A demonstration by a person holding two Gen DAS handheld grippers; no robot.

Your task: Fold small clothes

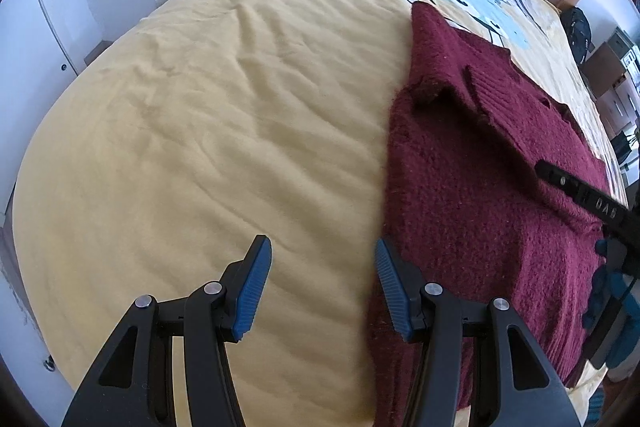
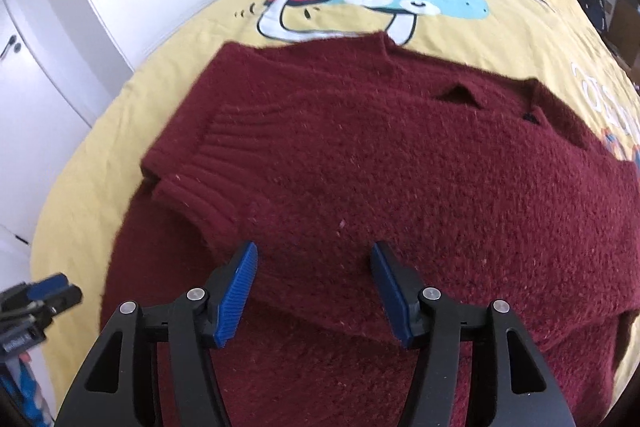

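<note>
Left wrist view: the left gripper (image 1: 322, 247) hangs with jaws apart and empty over the yellow bedspread (image 1: 200, 131), right at the left edge of the maroon sweater (image 1: 480, 187). Right wrist view: the right gripper (image 2: 313, 253) hovers above the sweater's folded-over sleeve (image 2: 208, 147), jaws apart, nothing gripped.

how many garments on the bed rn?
1: a maroon sweater spread on the yellow bedspread, one ribbed cuff folded over its body. Anything beyond the frame edges is unseen.
</note>
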